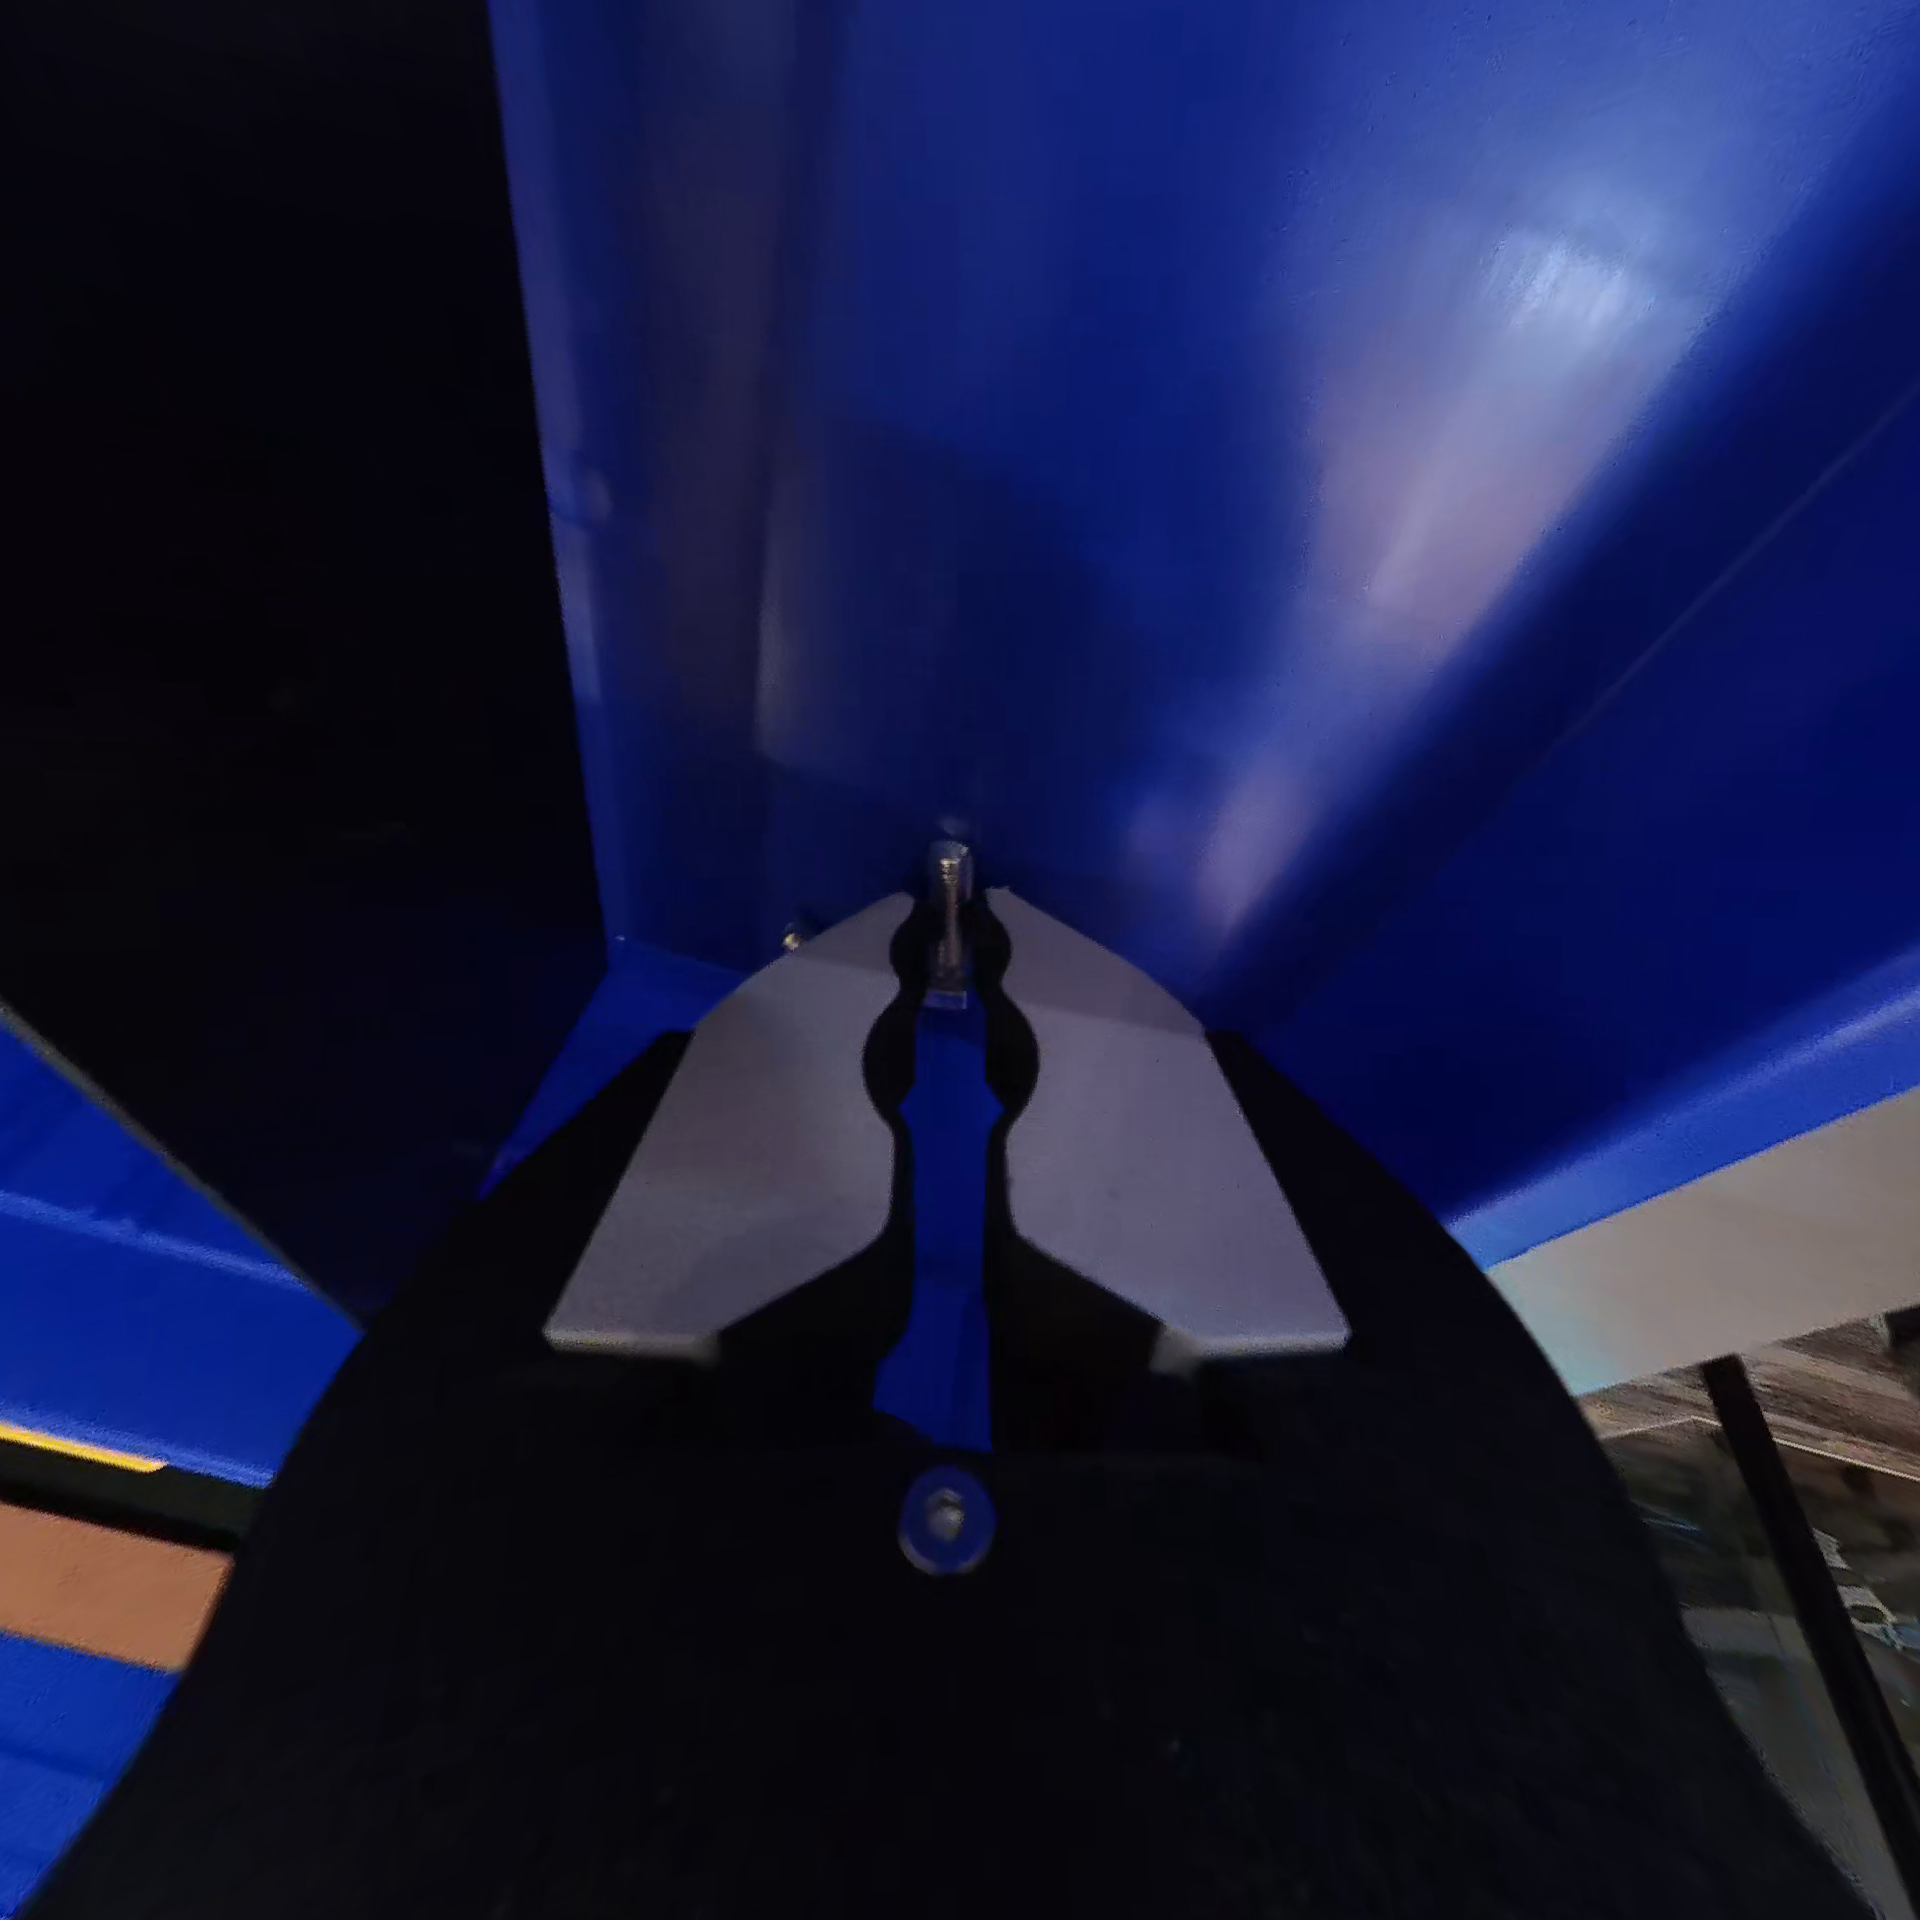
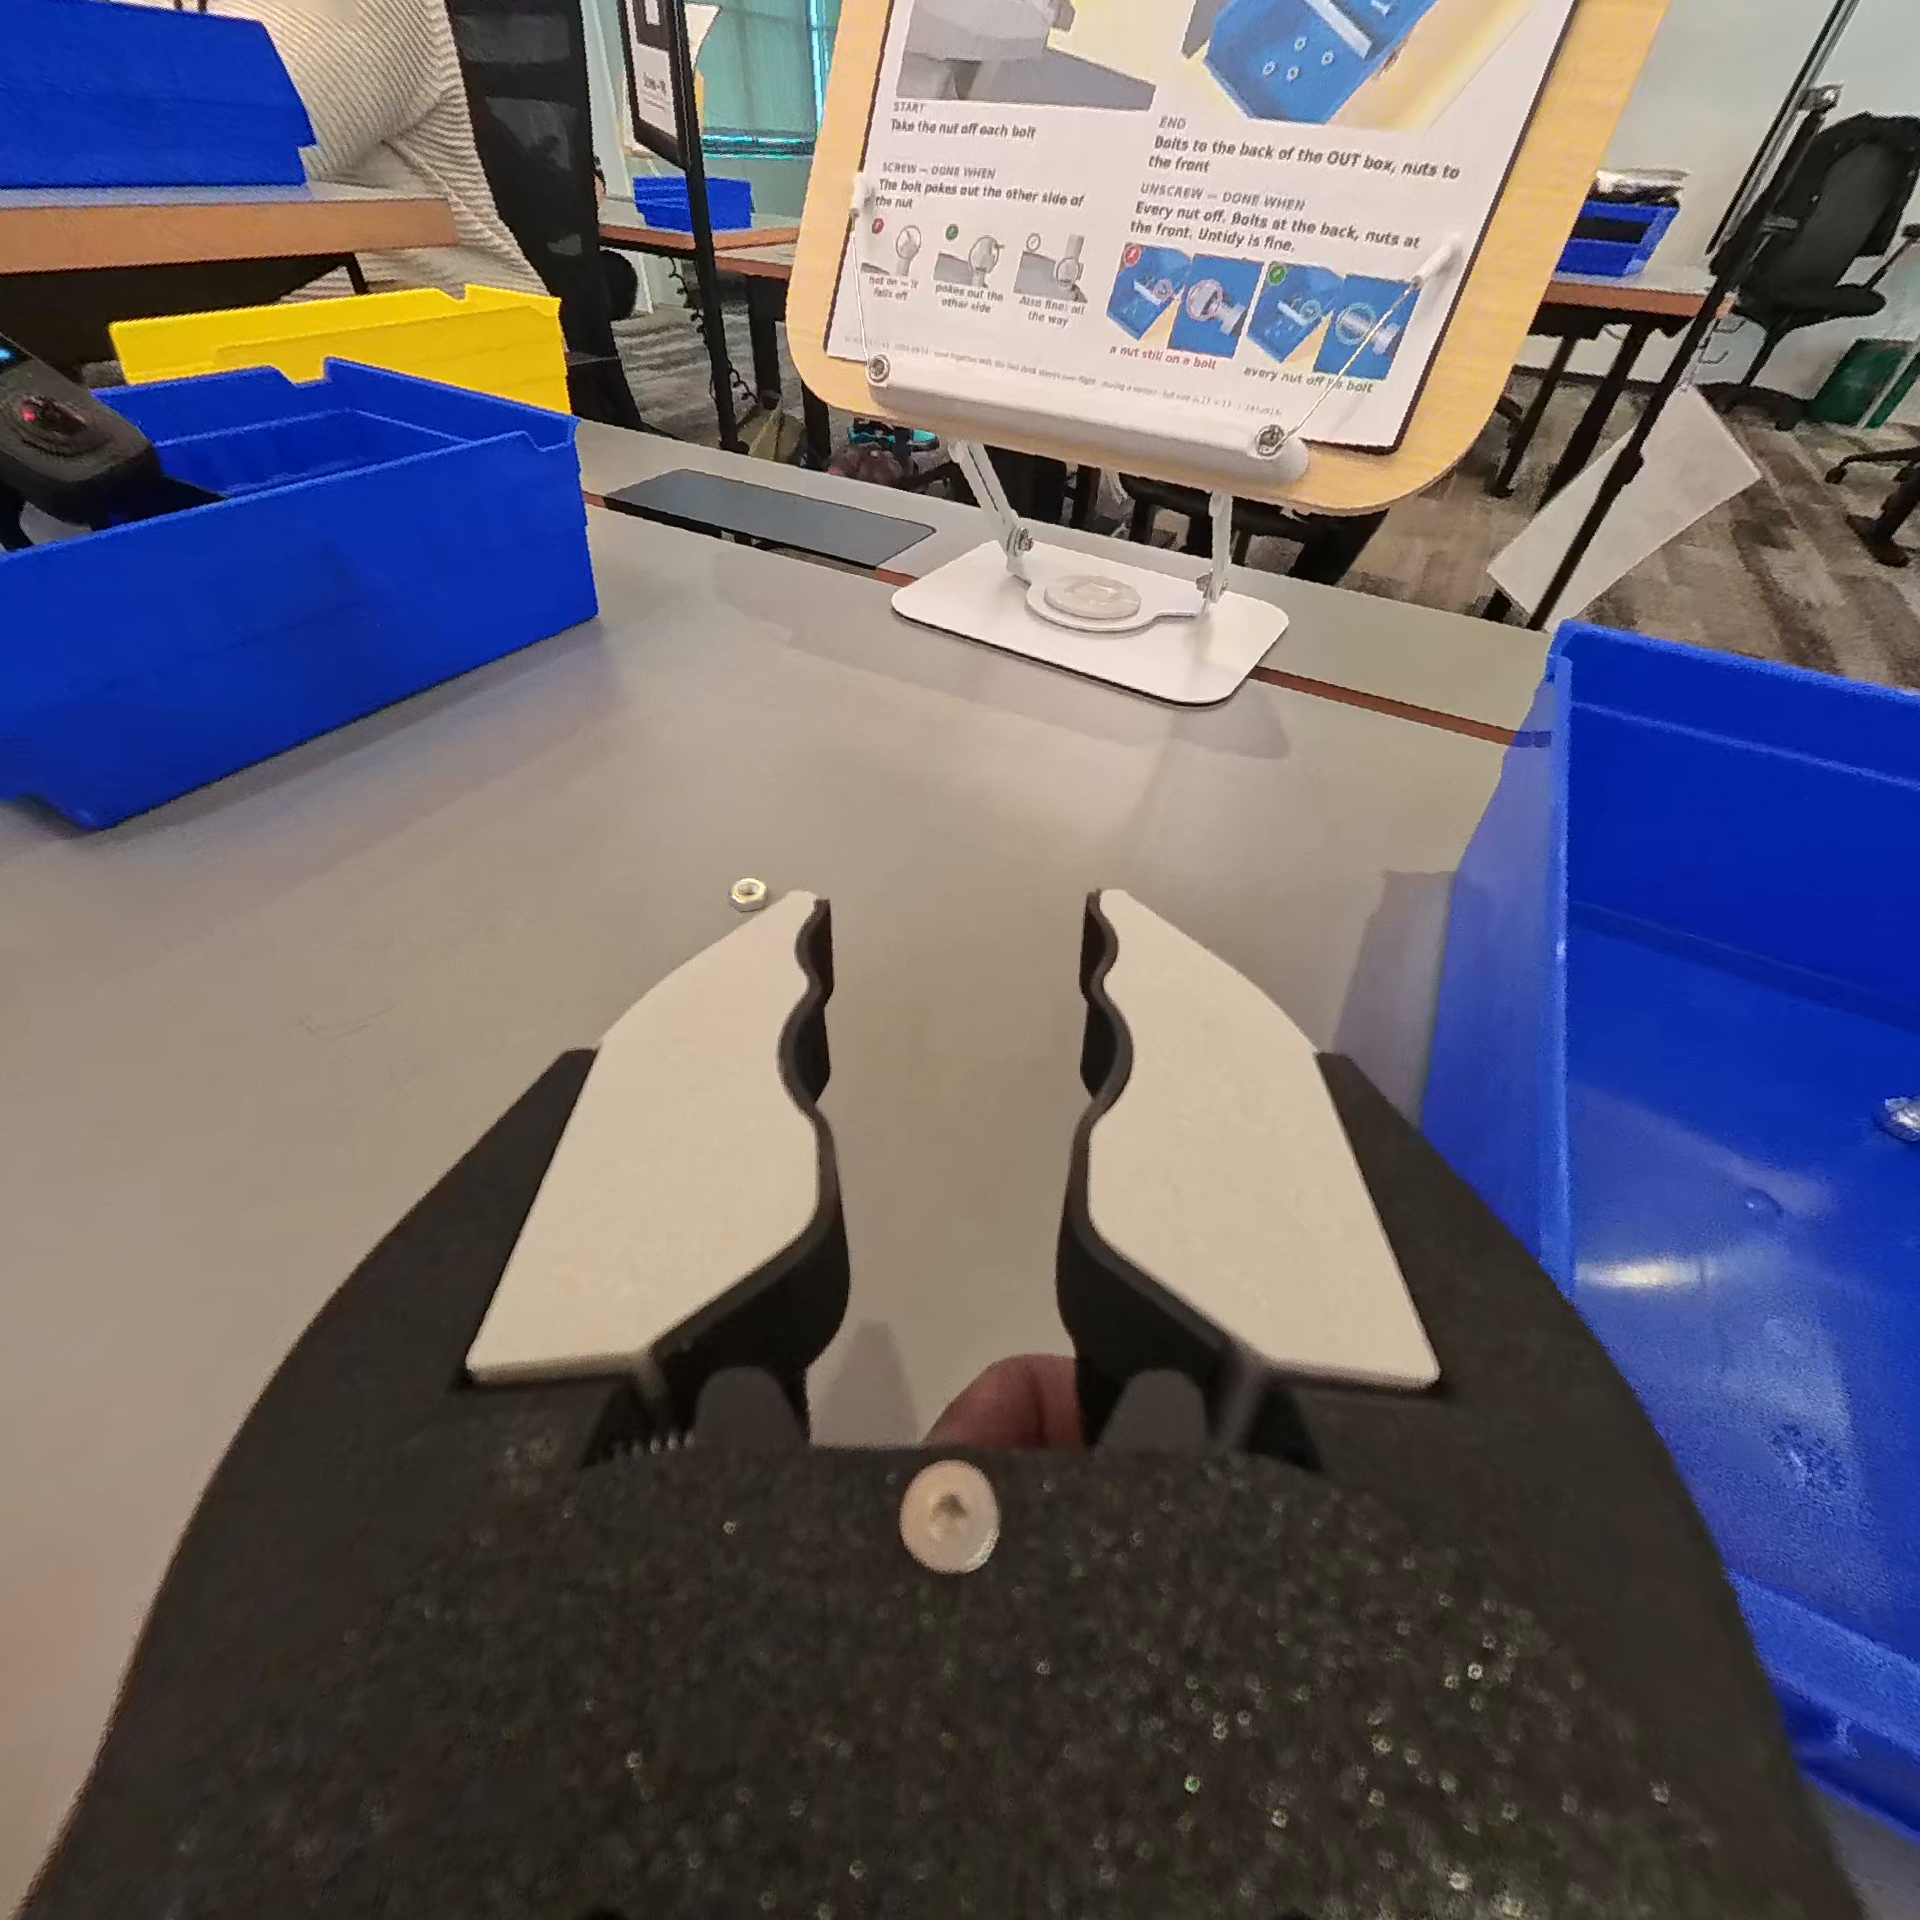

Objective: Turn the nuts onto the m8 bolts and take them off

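**A big office room set up for practice work**

This looks like an office with work tables. There is a long grey table [image 2: 520, 1039] with blue bins [image 2: 312, 623] and a yellow bin [image 2: 343, 338] on it. A sheet of steps with pictures [image 2: 1164, 187] stands on a wooden board on a white stand [image 2: 1091, 623]. Behind it are more tables [image 2: 208, 218] and more blue bins. Black office chairs [image 2: 1818, 239] with wheels sit on a grey patterned carpet [image 2: 1714, 540]. A person in a pale sweater [image 2: 405, 135] is by another table.
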The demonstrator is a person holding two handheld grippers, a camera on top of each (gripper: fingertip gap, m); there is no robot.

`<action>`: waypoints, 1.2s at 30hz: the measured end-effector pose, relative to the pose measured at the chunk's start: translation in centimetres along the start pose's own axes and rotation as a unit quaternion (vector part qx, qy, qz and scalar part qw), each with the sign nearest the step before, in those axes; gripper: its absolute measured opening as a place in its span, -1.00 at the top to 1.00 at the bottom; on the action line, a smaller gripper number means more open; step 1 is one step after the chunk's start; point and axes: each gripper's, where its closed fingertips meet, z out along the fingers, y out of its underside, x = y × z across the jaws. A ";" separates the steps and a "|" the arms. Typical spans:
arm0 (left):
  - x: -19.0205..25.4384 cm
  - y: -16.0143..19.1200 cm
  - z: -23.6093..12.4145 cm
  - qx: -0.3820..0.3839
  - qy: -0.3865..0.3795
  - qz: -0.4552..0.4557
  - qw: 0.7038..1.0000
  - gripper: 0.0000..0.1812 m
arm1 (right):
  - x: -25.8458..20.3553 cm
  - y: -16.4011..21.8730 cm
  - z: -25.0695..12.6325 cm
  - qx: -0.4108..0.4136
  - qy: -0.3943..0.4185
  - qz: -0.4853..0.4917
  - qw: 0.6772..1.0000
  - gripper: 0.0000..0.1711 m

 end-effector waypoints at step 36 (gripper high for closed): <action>12.2 -14.8 -22.8 0.647 -0.215 -0.276 0.678 0.92 | -2.2 -2.1 -0.9 0.011 -0.005 -0.024 1.000 0.51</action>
